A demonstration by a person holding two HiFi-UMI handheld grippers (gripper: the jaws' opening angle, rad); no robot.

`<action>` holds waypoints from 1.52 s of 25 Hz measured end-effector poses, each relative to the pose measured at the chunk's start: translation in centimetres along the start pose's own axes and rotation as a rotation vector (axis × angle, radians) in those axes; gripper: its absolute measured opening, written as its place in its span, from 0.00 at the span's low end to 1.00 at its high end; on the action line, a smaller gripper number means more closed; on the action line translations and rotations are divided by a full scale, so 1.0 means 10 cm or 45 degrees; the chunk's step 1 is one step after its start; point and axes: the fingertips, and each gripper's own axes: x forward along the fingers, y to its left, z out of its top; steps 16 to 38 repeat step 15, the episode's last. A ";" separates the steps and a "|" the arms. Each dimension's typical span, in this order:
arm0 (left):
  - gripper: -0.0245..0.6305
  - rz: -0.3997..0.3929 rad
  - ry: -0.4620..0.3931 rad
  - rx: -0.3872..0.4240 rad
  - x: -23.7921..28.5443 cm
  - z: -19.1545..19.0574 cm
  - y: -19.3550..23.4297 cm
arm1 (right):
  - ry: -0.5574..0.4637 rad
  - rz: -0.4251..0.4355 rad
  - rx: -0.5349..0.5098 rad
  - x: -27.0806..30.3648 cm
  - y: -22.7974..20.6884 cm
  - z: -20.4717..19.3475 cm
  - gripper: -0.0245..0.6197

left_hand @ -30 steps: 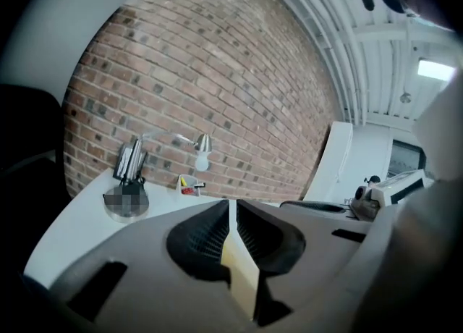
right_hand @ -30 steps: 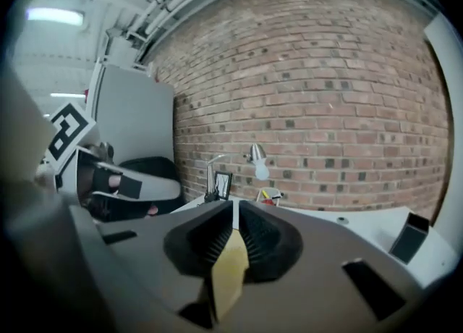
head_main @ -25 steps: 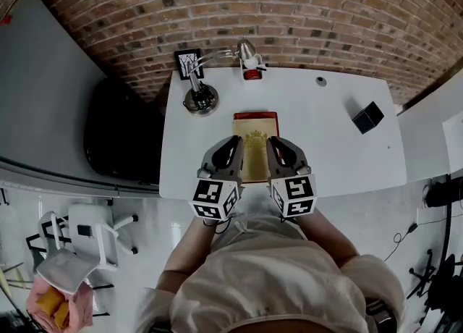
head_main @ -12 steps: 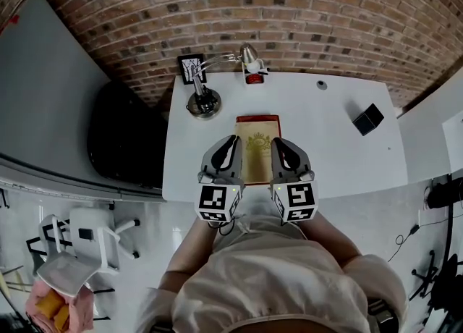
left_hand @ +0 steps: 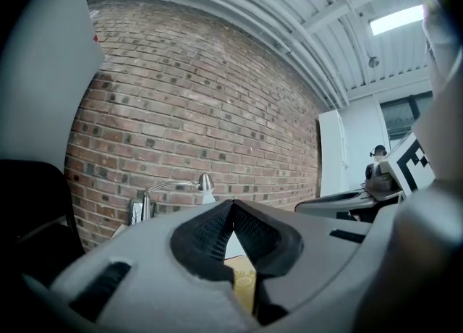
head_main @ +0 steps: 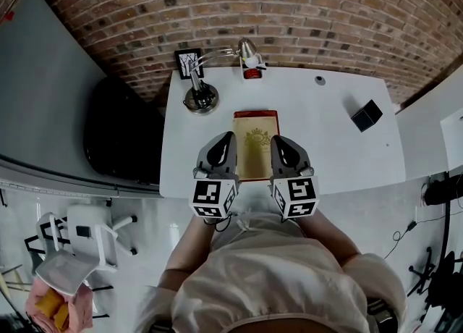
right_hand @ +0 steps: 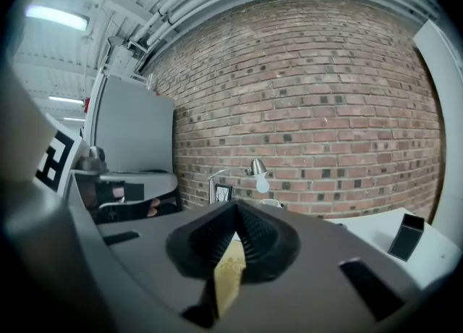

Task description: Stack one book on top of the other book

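Observation:
A gold-covered book (head_main: 256, 152) lies on a red book (head_main: 255, 114), whose edge shows at the far end, in the middle of the white table (head_main: 325, 143). My left gripper (head_main: 230, 136) hovers at the stack's near left side and my right gripper (head_main: 275, 141) at its near right side. Both point away from me, roughly level. In the left gripper view the left gripper (left_hand: 232, 205) is shut, pads meeting with nothing between; the gold book (left_hand: 244, 289) shows below them. The right gripper (right_hand: 236, 208) is shut the same way above the gold book (right_hand: 228, 277).
A desk lamp (head_main: 201, 96) and a small picture frame (head_main: 189, 63) stand at the table's far left. A red item (head_main: 251, 73) sits at the back edge. A black cube (head_main: 368, 116) lies at the right. A black chair (head_main: 119, 132) stands left of the table.
Both grippers stay at the near end of the book stack with hardly any shift. The books have not moved.

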 end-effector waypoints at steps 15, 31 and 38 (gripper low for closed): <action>0.07 -0.015 0.068 0.140 -0.02 -0.09 -0.15 | 0.054 -0.010 0.024 -0.06 0.00 -0.13 0.08; 0.07 -0.015 0.068 0.140 -0.02 -0.09 -0.15 | 0.054 -0.010 0.024 -0.06 0.00 -0.13 0.08; 0.07 -0.015 0.068 0.140 -0.02 -0.09 -0.15 | 0.054 -0.010 0.024 -0.06 0.00 -0.13 0.08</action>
